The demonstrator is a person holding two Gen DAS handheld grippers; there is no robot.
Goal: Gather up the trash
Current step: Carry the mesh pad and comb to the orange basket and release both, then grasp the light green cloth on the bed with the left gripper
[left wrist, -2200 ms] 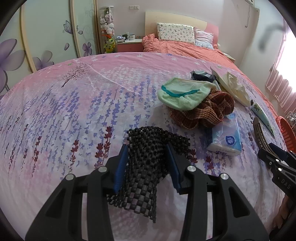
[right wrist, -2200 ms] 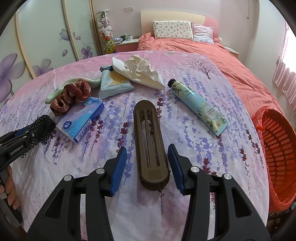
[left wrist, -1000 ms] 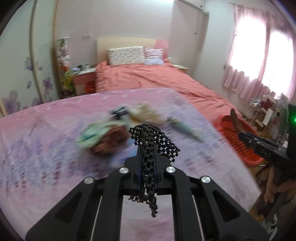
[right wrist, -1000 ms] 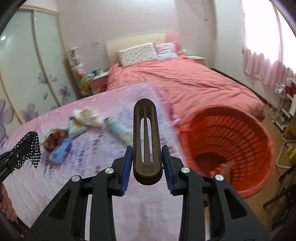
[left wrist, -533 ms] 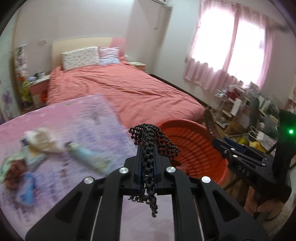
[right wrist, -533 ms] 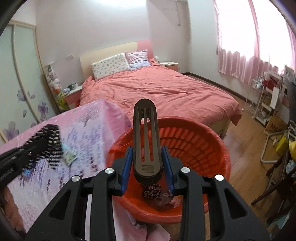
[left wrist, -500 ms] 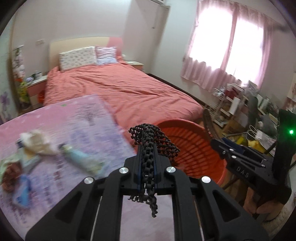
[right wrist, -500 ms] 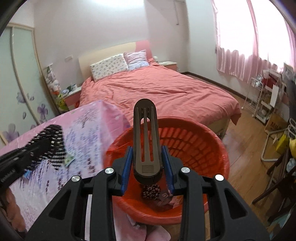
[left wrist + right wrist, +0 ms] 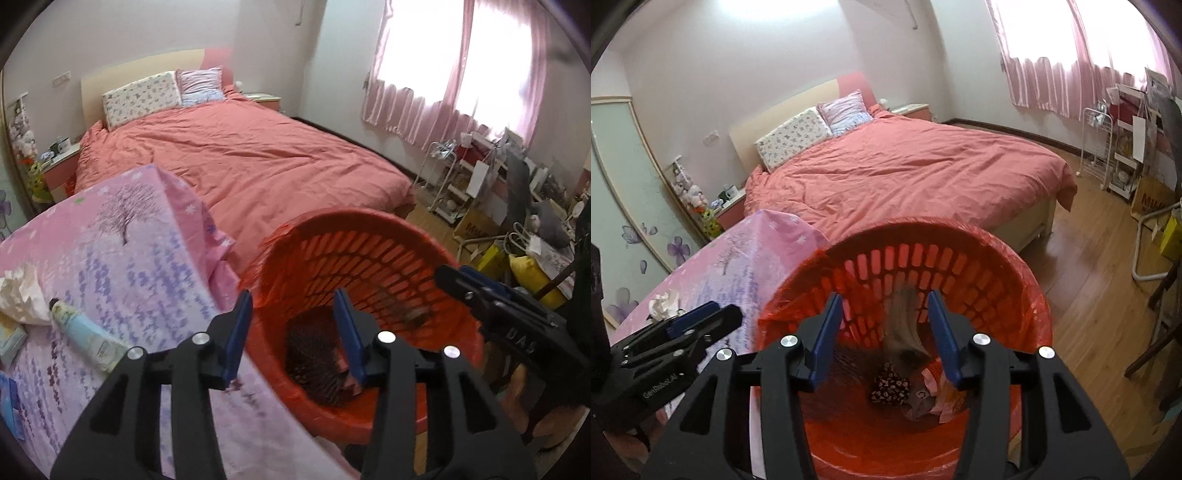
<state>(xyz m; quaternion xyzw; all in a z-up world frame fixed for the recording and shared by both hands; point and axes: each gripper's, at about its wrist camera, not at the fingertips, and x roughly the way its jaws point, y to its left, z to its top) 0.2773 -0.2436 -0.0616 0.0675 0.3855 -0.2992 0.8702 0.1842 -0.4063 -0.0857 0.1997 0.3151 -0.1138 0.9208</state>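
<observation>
The orange slatted basket stands beside the table, right under both grippers. My left gripper hangs over its left rim, jaws opening, with nothing between the pads. Below it the black mesh mat drops, blurred, inside the basket. My right gripper is over the basket as well, its jaws opening and empty. The long brown plastic piece falls in a blur just beneath it. In the left wrist view the right gripper reaches in from the right. In the right wrist view the left gripper shows at the left.
A dark floral item and paper scraps lie at the basket's bottom. On the lavender-print tablecloth are a cream tube and crumpled tissue. A bed lies behind; a rack stands on wooden floor at right.
Both grippers swung from the table to above the basket. Both then opened and let go: the mesh mat and the brown piece now fall into the basket.
</observation>
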